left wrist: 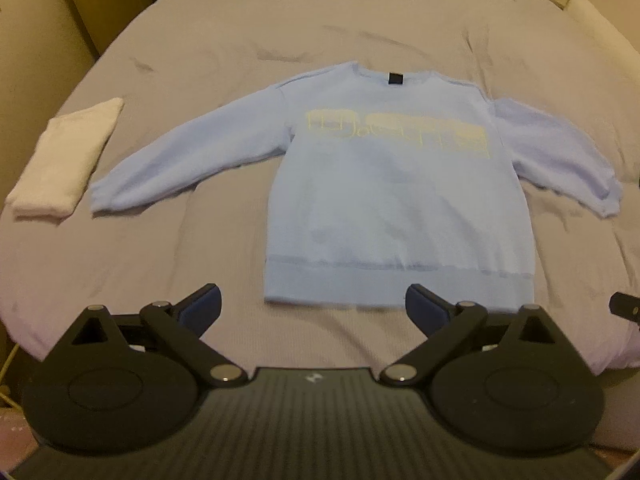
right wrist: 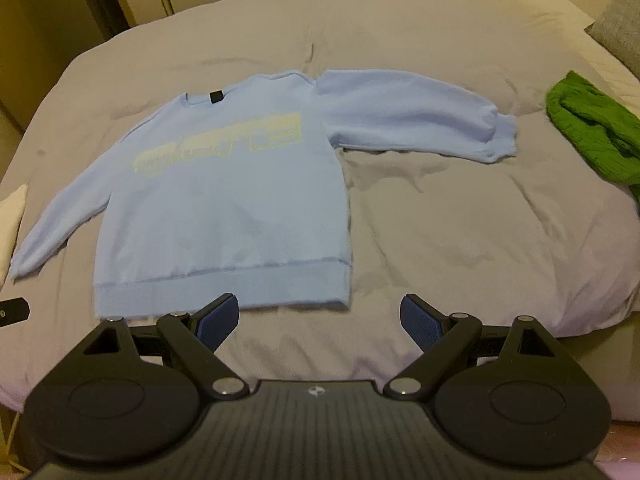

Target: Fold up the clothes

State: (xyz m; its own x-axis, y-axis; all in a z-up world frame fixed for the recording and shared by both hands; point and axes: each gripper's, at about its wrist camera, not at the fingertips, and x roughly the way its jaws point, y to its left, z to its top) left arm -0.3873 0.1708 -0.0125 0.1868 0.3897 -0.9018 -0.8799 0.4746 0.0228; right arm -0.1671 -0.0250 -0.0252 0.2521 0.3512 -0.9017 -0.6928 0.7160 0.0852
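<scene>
A light blue sweatshirt (left wrist: 396, 208) with a pale yellow print lies flat on the bed, front up, both sleeves spread out; the right wrist view shows the sweatshirt (right wrist: 224, 208) too. Its hem faces me. My left gripper (left wrist: 314, 306) hovers just before the hem, open, nothing between its blue pads. My right gripper (right wrist: 320, 320) stands open near the hem's right corner, also holding nothing. The tip of the other gripper peeks in at the edge of each view.
The bed's grey cover (left wrist: 224, 40) is wrinkled. A folded white garment (left wrist: 64, 160) lies left of the left sleeve. A crumpled green garment (right wrist: 592, 128) sits at the right, beyond the right sleeve. Walls and shelves surround the bed.
</scene>
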